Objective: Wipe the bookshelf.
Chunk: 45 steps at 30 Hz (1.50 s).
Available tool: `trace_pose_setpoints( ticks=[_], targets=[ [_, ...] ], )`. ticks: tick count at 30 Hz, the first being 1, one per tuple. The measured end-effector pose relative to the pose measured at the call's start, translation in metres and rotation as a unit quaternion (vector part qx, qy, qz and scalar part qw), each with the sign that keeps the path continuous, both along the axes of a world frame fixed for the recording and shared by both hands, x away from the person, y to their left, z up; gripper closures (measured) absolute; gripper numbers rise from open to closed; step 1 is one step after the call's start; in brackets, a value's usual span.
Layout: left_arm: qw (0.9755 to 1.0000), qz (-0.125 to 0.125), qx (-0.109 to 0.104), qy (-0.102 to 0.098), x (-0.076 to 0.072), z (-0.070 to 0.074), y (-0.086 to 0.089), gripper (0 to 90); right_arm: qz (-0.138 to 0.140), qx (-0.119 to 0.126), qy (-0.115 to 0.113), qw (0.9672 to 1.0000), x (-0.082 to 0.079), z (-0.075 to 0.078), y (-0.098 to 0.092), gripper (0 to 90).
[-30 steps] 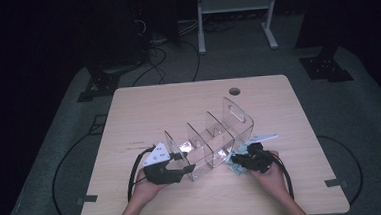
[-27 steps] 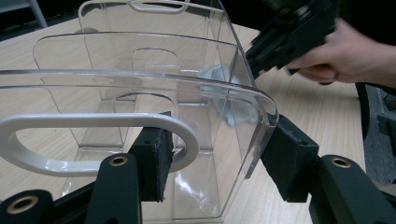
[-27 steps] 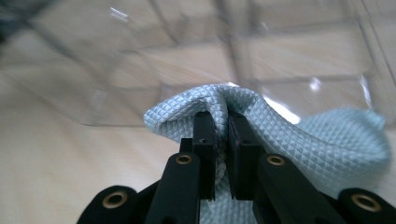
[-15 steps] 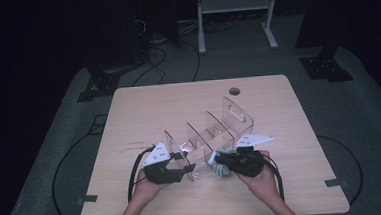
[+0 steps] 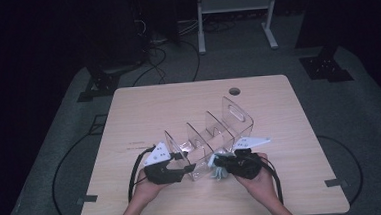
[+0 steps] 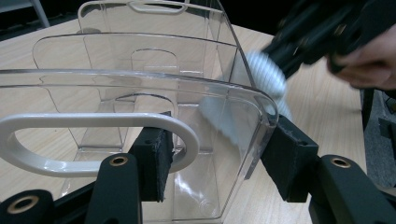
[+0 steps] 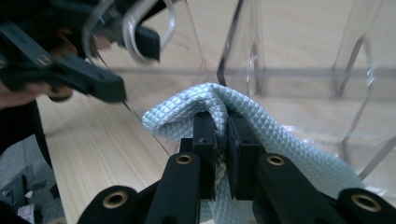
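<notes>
- Clear plastic organizer [image 5: 215,136] sits near the middle of the wooden table [image 5: 143,110], running diagonally from the near left to the far right, with upright dividers that split it into compartments and a handle slot in its far end wall.
- At the near left end of the organizer, the left gripper [image 5: 182,165] is closed on the end wall: in the left gripper view one pad [image 6: 152,161] sits inside the wall, behind the white-rimmed handle opening [image 6: 93,144], and the other pad [image 6: 287,156] presses on the outer edge of the same wall.
- The person's left hand [image 5: 145,185] holds that gripper from the near edge of the table, and a black cable [image 5: 132,173] loops off its left side.
- Just right of the organizer's near end, a pale blue cloth [image 5: 216,170] with a quilted diamond weave is bunched against the clear side wall.
- In the right gripper view the cloth [image 7: 275,140] rises in a fold over the jaw tips, with the organizer's clear walls [image 7: 243,46] right behind it.
- The right gripper [image 5: 222,164] is clamped on that cloth; its two jaws stand almost together with a fold of fabric pinched between them.
- The right hand [image 5: 258,181] holds this gripper at the near right, close to the table's near edge.
- In the left gripper view the right gripper [image 6: 322,32] and the cloth [image 6: 266,77] appear blurred, beside the organizer's right wall.
</notes>
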<state>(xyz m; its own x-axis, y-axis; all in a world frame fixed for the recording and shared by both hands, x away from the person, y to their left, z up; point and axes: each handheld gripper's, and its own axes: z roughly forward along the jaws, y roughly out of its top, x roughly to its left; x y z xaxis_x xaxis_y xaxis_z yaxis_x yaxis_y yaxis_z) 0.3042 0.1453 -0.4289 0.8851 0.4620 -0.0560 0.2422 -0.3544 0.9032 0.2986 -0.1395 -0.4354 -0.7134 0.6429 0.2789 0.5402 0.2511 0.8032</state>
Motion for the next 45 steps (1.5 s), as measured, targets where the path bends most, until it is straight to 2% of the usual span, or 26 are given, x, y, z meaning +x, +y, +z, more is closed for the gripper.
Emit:
trace_pose_setpoints(
  ticks=[2, 3, 4, 5, 8, 9, 12, 13, 14, 16, 18, 20, 21, 22, 24, 27, 29, 30, 32, 35, 37, 39, 42, 44, 45],
  targets=[
    [1.0, 0.0, 0.001, 0.0, 0.0, 0.0, 0.0, 46.2, 0.001, -0.013, 0.011, 0.9999, 0.002, -0.011, 0.003, 82.7],
    [1.0, 0.0, 0.001, 0.0, 0.0, 0.0, 0.0, 46.2, 0.002, -0.036, 0.027, 0.999, 0.005, -0.027, 0.008, 82.7],
    [1.0, 0.0, 0.001, 0.0, 0.0, 0.0, 0.0, 46.2, 0.002, -0.036, 0.027, 0.999, 0.005, -0.027, 0.008, 82.7],
    [1.0, -0.001, 0.002, 0.0, 0.0, 0.0, 0.0, 46.1, 0.003, -0.053, 0.041, 0.9977, 0.008, -0.036, 0.012, 82.7],
    [1.0, -0.001, 0.001, 0.0, 0.0, 0.0, 0.0, 46.2, 0.004, -0.049, 0.03, 0.9983, 0.007, -0.031, 0.011, 82.7],
    [1.0, -0.001, 0.001, 0.0, 0.0, 0.0, 0.0, 46.2, 0.002, -0.031, 0.014, 0.9994, 0.004, -0.018, 0.008, 82.7],
    [1.0, -0.002, 0.0, 0.001, 0.001, 0.0, 0.0, 46.3, -0.001, -0.029, 0.009, 0.9995, 0.003, -0.015, 0.006, 82.7],
    [1.0, -0.002, 0.001, 0.0, 0.001, 0.0, 0.0, 46.3, 0.002, -0.031, 0.025, 0.9992, 0.007, -0.025, 0.007, 82.6],
    [1.0, -0.002, 0.002, 0.0, 0.0, 0.0, 0.0, 46.3, 0.002, -0.031, 0.025, 0.9992, 0.007, -0.025, 0.007, 82.6],
    [1.0, -0.001, 0.003, 0.0, 0.0, 0.0, 0.001, 46.1, 0.004, -0.052, 0.046, 0.9976, 0.012, -0.04, 0.011, 82.6],
    [1.0, 0.001, 0.003, 0.0, 0.0, 0.0, 0.001, 46.1, 0.004, -0.063, 0.058, 0.9963, 0.015, -0.048, 0.013, 82.6],
    [1.0, 0.0, 0.002, 0.001, 0.001, 0.0, 0.001, 46.1, 0.003, -0.059, 0.063, 0.9963, 0.015, -0.046, 0.013, 82.6],
    [1.0, 0.0, 0.003, 0.001, 0.001, 0.0, 0.001, 46.1, 0.003, -0.047, 0.042, 0.998, 0.011, -0.035, 0.011, 82.6],
    [1.0, 0.0, 0.003, 0.0, 0.001, 0.0, 0.001, 46.1, 0.003, -0.047, 0.042, 0.998, 0.011, -0.035, 0.011, 82.6],
    [1.0, 0.0, 0.002, 0.001, 0.001, 0.0, 0.001, 46.1, 0.004, -0.035, 0.028, 0.999, 0.01, -0.026, 0.008, 82.6],
    [1.0, 0.001, 0.002, -0.001, 0.001, -0.001, 0.001, 46.1, 0.004, -0.034, 0.039, 0.9987, 0.011, -0.032, 0.009, 82.6],
    [1.0, 0.001, 0.004, 0.001, 0.001, 0.0, 0.001, 46.1, 0.005, -0.062, 0.061, 0.9962, 0.016, -0.05, 0.013, 82.5],
    [1.0, 0.001, 0.004, 0.001, 0.0, 0.0, 0.001, 46.1, 0.005, -0.063, 0.068, 0.9956, 0.017, -0.054, 0.013, 82.4],
    [1.0, 0.0, 0.003, 0.001, 0.0, 0.0, 0.001, 46.1, 0.006, -0.058, 0.07, 0.9958, 0.017, -0.049, 0.012, 82.5],
    [1.0, 0.0, 0.001, 0.001, 0.001, 0.0, 0.001, 46.1, 0.005, -0.035, 0.033, 0.9989, 0.01, -0.028, 0.008, 82.5],
    [1.0, -0.001, 0.002, 0.001, 0.001, 0.0, 0.001, 46.1, 0.005, -0.026, 0.021, 0.9994, 0.009, -0.021, 0.005, 82.5],
    [1.0, -0.002, 0.003, 0.001, 0.001, 0.0, 0.001, 46.1, 0.006, -0.025, 0.033, 0.9991, 0.011, -0.027, 0.005, 82.5],
    [1.0, -0.001, 0.004, 0.001, 0.0, 0.0, 0.001, 46.1, 0.006, -0.055, 0.07, 0.996, 0.017, -0.05, 0.011, 82.4],
    [1.0, 0.0, 0.003, 0.001, 0.0, 0.0, 0.001, 46.1, 0.005, -0.053, 0.073, 0.9959, 0.017, -0.05, 0.011, 82.4],
    [1.0, -0.001, 0.003, 0.001, 0.0, 0.0, 0.001, 46.1, 0.006, -0.038, 0.054, 0.9978, 0.013, -0.038, 0.008, 82.4]
  ],
)
